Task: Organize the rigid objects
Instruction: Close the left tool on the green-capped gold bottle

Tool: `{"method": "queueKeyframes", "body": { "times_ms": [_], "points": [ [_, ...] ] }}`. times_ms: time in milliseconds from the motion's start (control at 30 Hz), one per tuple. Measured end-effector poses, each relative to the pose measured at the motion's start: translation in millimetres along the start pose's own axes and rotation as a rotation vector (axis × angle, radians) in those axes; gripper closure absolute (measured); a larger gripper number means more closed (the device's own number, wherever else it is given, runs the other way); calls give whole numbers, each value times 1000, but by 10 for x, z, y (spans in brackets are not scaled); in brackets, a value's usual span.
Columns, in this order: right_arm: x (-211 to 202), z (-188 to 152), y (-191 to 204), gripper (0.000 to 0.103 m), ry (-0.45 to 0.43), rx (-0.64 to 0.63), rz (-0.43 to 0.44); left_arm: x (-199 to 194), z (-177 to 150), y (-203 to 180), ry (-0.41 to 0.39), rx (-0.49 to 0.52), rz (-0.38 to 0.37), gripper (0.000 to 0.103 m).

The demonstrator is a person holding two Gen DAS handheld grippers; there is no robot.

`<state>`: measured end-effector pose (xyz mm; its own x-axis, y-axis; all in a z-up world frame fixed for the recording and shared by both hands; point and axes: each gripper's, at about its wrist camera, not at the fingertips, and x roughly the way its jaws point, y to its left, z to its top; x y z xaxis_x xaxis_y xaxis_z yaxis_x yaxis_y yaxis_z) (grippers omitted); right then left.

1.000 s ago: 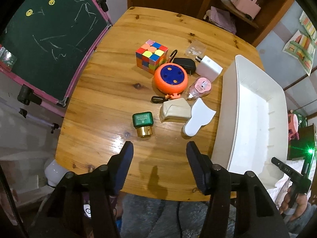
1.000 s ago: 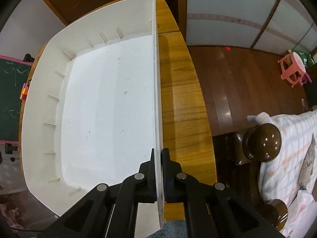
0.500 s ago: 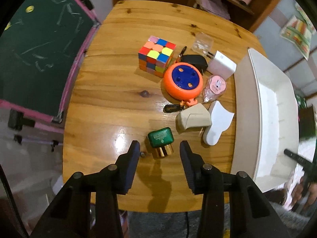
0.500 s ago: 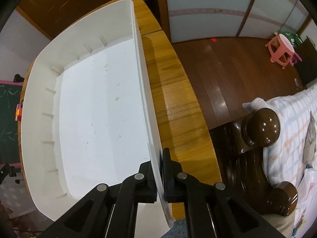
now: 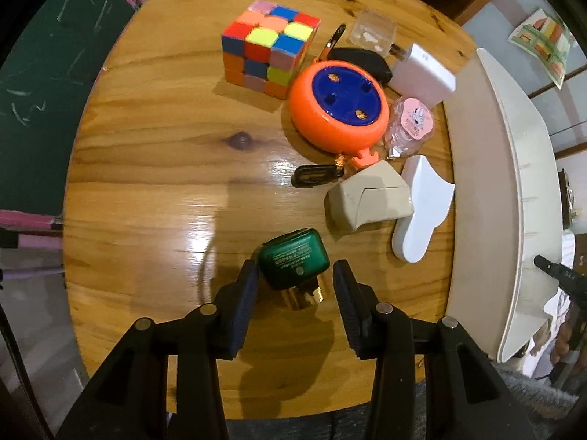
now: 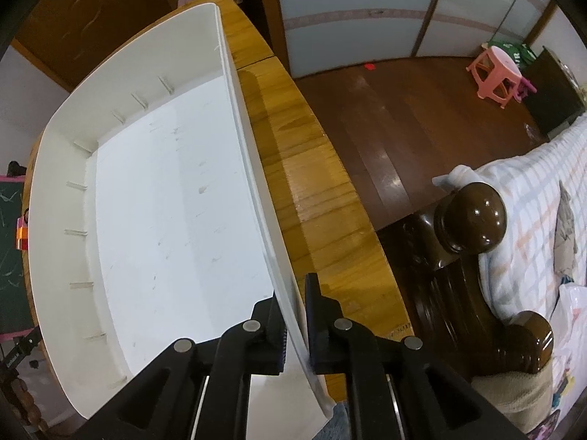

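A small green bottle (image 5: 293, 260) with a gold cap lies on the round wooden table (image 5: 146, 183). My left gripper (image 5: 295, 269) is open and straddles it from above; the left finger sits right beside it and the right finger stands a little apart. A long white tray (image 5: 513, 183) stands along the table's right side. My right gripper (image 6: 293, 289) is shut on the tray's (image 6: 165, 201) near wall, one finger inside and one outside. The tray holds nothing.
Beyond the bottle lie a beige box (image 5: 368, 200), a white flat piece (image 5: 422, 209), a black clip (image 5: 315, 175), an orange and blue round reel (image 5: 339, 106), a colour cube (image 5: 268, 47), a white charger (image 5: 422, 75) and a clear box (image 5: 372, 31). A chalkboard (image 5: 36, 73) stands at left.
My left gripper has come down and forward over the green bottle, and its jaws have narrowed around it. The right gripper has rolled a little on the tray wall, and its jaws have parted slightly.
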<state>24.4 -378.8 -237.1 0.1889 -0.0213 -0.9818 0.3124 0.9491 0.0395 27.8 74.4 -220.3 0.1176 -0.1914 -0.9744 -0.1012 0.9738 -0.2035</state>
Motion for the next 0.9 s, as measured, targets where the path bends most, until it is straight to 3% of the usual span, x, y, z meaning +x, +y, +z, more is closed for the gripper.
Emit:
{"method": "queueKeyframes", "body": {
  "times_ms": [167, 300, 500, 900],
  "points": [
    [1, -3, 9, 93, -1, 10, -12, 139, 82, 74, 33, -127, 2, 56],
    [0, -1, 12, 93, 0, 13, -15, 169, 108, 27, 19, -154, 27, 56],
    [-4, -1, 18, 92, 3, 5, -17, 207, 71, -104, 17, -144, 73, 57],
    [-2, -6, 14, 93, 4, -17, -15, 354, -147, -430, -7, -32, 185, 60]
  ]
}}
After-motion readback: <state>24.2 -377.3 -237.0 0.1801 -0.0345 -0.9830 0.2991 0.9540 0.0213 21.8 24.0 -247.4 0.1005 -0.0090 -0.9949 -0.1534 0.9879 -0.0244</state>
